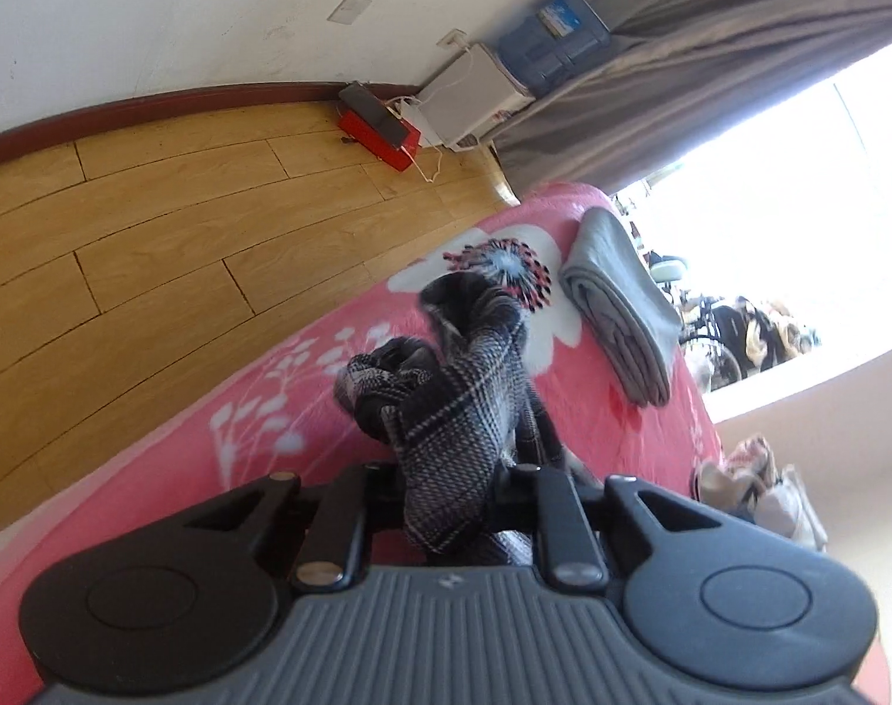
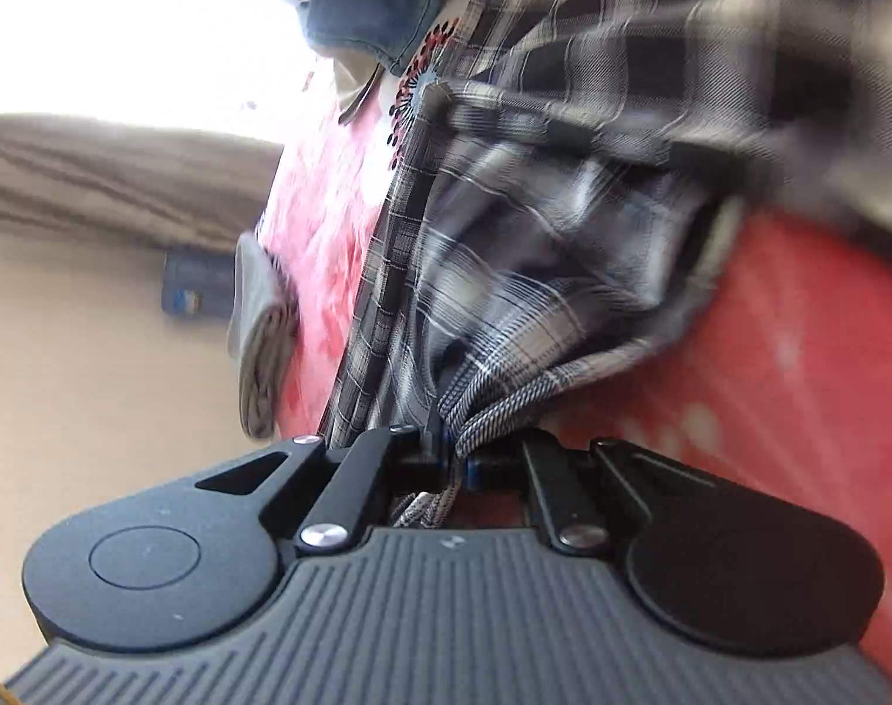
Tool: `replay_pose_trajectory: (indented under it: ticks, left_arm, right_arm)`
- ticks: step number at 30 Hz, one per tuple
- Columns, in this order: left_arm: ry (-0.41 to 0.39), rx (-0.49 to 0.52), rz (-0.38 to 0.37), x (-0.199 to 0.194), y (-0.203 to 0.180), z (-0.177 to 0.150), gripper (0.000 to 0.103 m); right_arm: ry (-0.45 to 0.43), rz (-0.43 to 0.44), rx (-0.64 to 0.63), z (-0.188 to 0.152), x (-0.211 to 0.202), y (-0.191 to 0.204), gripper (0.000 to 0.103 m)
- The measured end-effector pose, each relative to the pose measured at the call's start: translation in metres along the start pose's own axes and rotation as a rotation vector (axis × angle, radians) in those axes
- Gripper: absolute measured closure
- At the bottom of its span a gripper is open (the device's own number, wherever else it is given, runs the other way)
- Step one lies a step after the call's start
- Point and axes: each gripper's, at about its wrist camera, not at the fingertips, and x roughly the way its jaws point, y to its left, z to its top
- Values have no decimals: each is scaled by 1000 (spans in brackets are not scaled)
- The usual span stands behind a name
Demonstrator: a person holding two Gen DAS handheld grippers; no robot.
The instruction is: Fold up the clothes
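Observation:
A black-and-white plaid shirt (image 1: 457,411) lies bunched on the pink flowered bedspread (image 1: 211,440). My left gripper (image 1: 446,493) is shut on a thick fold of it, and the cloth rises from between the jaws toward the far edge of the bed. In the right wrist view the same plaid shirt (image 2: 534,247) fills the upper right, blurred. My right gripper (image 2: 448,458) is shut on a thin gathered edge of it, with cloth fanning out from the jaws. The fingertips of both grippers are hidden by the fabric.
A folded grey garment (image 1: 622,305) lies on the bed beyond the shirt, also the grey garment (image 2: 258,341) in the right view. A blue denim piece (image 2: 369,6) sits farther off. Wooden floor (image 1: 123,247), a red box (image 1: 381,129), a water jug (image 1: 551,53) and a grey curtain (image 1: 710,59) stand past the bed.

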Motion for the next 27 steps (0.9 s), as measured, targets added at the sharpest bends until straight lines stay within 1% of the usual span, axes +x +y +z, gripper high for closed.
replay_pose_trajectory:
  ticks: [2, 5, 8, 9, 10, 12, 13, 14, 15, 16, 17, 18, 20, 22, 23, 25, 26, 27]
  left_arm:
    - [17, 13, 21, -16, 5, -14, 85]
    - [35, 11, 69, -28, 29, -40, 85]
    - [70, -14, 96, -20, 60, -59, 84]
    - [82, 0, 107, -14, 69, -62, 82]
    - [98, 5, 102, -10, 77, -64, 79]
    - [118, 22, 74, -10, 82, -60, 73]
    - [131, 42, 73, -13, 81, -57, 67]
    - [146, 72, 84, -18, 78, -55, 58]
    - [158, 109, 102, -23, 74, -54, 54]
    - [168, 147, 125, -29, 71, -53, 47]
    - [177, 187, 153, -35, 66, -53, 41]
    - [179, 224, 181, -42, 62, -52, 41]
    - [169, 298, 234, -57, 54, -52, 41]
    - [113, 367, 277, -71, 43, -49, 42]
    - [76, 405, 290, -77, 35, -46, 42]
    - [13, 489, 283, -78, 15, -39, 42]
    - [2, 532, 269, -72, 4, -36, 43]
    - [9, 589, 254, -61, -11, -35, 43]
  right_arm:
    - [20, -10, -8, -2, -19, -4, 100]
    - [35, -49, -22, -15, -42, -17, 100]
    - [55, -98, -7, -24, -44, -41, 100]
    - [73, -106, -34, -25, -38, -45, 100]
    - [98, -113, -81, -24, -34, -46, 99]
    - [149, -126, -174, -23, -26, -49, 99]
    - [174, -137, -224, -21, -24, -46, 95]
    - [195, -160, -284, -19, -28, -38, 91]
    - [215, -192, -355, -18, -34, -30, 80]
    - [234, -224, -425, -17, -41, -22, 65]
    - [254, -266, -499, -17, -47, -13, 60]
    - [274, -308, -580, -19, -54, -3, 58]
    - [311, -348, -744, -25, -69, 19, 58]
    - [305, -335, -901, -33, -85, 45, 58]
    - [272, -308, -986, -37, -92, 60, 58]
    - [195, -227, -1121, -47, -99, 88, 58]
    - [162, -171, -1169, -52, -96, 100, 58]
    - [144, -112, -1211, -58, -87, 111, 58]
